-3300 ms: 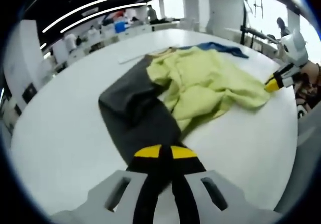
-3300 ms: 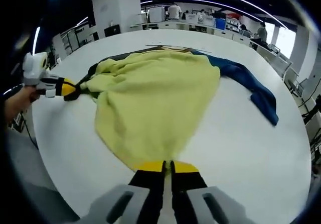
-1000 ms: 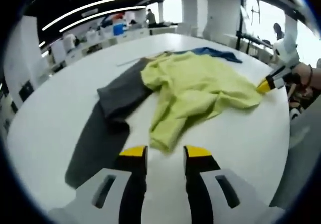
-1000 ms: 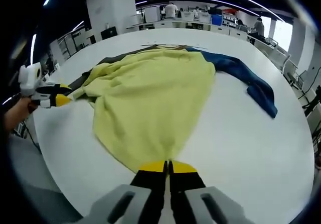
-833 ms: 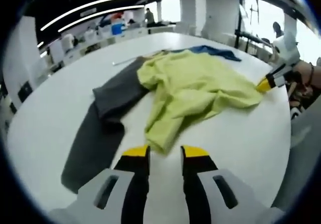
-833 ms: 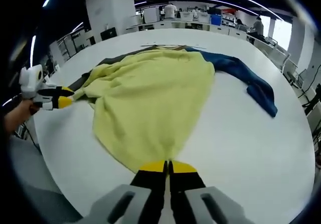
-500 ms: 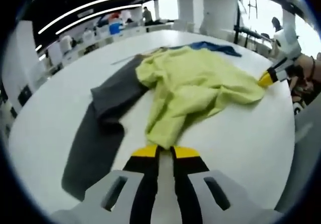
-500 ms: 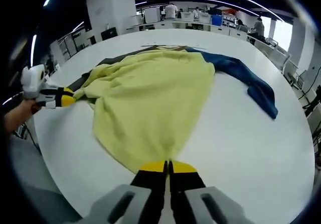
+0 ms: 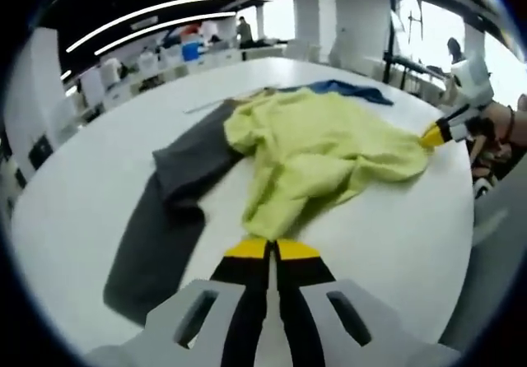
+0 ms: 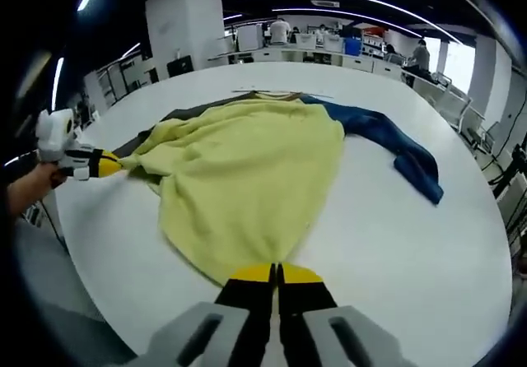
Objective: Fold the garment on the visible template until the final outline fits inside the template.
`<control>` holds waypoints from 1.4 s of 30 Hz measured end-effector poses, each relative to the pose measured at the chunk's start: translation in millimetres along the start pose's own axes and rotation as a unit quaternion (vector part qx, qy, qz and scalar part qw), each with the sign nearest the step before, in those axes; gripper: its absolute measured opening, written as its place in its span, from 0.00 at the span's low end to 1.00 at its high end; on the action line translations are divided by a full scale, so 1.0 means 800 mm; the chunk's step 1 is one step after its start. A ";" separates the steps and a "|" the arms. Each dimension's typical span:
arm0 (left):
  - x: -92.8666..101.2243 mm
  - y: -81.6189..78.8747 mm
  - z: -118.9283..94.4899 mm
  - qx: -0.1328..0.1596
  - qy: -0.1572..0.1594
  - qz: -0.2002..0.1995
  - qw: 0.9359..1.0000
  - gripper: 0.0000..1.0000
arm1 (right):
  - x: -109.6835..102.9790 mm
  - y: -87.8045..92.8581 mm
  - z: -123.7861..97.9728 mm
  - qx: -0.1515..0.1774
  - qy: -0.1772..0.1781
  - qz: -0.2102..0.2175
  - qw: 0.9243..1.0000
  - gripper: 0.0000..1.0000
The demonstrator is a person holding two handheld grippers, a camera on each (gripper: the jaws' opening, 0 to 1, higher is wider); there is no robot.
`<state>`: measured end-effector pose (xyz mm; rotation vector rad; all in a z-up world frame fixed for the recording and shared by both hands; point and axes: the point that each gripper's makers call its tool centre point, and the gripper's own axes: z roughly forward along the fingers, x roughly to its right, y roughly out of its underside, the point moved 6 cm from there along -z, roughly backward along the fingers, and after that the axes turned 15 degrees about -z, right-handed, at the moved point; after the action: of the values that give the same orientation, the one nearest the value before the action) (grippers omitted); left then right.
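Observation:
A yellow-green garment (image 9: 329, 149) lies spread on the white table (image 9: 74, 178), with a grey sleeve (image 9: 165, 211) trailing to one side and a blue sleeve (image 9: 346, 87) at the far side. My left gripper (image 9: 272, 248) is shut on a bunched corner of the yellow cloth. In the right gripper view the yellow garment (image 10: 247, 169) runs up to my right gripper (image 10: 276, 272), which is shut on its near hem. The blue sleeve (image 10: 395, 145) stretches right, the grey sleeve (image 10: 173, 113) peeks out left. The left gripper (image 10: 103, 165) shows at the garment's left corner, the right gripper (image 9: 436, 132) at its right corner.
The round white table (image 10: 412, 252) has bare surface around the cloth and its edge runs close to both grippers. A thin pale strip (image 9: 206, 104) lies beyond the collar. A hand (image 10: 29, 186) holds the left gripper. Desks and people stand far behind.
My left gripper let go of the grey sleeve, opened, moved to the yellow cloth's corner and shut on it. The right gripper stays shut on the hem.

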<state>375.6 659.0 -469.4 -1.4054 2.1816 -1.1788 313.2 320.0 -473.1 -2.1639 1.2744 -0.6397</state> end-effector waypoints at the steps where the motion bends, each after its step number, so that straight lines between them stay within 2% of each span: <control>1: 0.002 -0.001 -0.003 -0.001 0.001 -0.004 1.000 0.00 | 0.001 0.000 -0.002 0.001 0.001 0.000 1.000 0.00; 5: 0.009 -0.002 -0.015 -0.005 0.003 -0.003 1.000 0.00 | 0.008 0.002 -0.013 0.001 0.011 -0.004 1.000 0.00; 6: 0.010 0.001 -0.018 -0.019 -0.001 0.005 1.000 0.00 | 0.012 0.004 -0.017 0.002 0.018 -0.002 1.000 0.00; 11: 0.013 0.006 -0.027 -0.027 -0.003 0.010 1.000 0.00 | 0.025 0.011 -0.030 0.003 0.037 0.007 0.999 0.00; 17: 0.022 0.014 -0.040 -0.050 0.004 -0.007 0.999 0.00 | 0.031 0.023 -0.042 0.000 0.044 0.014 0.999 0.00; 24: 0.039 0.029 -0.049 -0.081 0.015 -0.030 0.996 0.00 | 0.033 0.035 -0.048 -0.008 0.045 0.020 0.999 0.00; 27: 0.045 0.041 -0.052 -0.106 0.010 -0.052 0.993 0.00 | 0.037 0.042 -0.050 -0.012 0.046 0.022 0.999 0.00; 31: 0.055 0.056 -0.050 -0.124 0.015 -0.052 0.991 0.00 | 0.044 0.055 -0.049 -0.024 0.046 0.032 0.998 0.00; 35: 0.061 0.064 -0.051 -0.137 0.018 -0.056 0.989 0.00 | 0.044 0.063 -0.049 -0.030 0.048 0.035 0.998 0.00; 42: 0.059 0.071 -0.050 -0.149 0.004 -0.060 0.987 0.00 | 0.041 0.071 -0.044 -0.040 0.039 0.035 0.998 0.00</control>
<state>292.5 648.1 -479.5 -1.6725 2.3850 -0.9233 269.4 260.2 -480.7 -2.1660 1.4326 -0.6597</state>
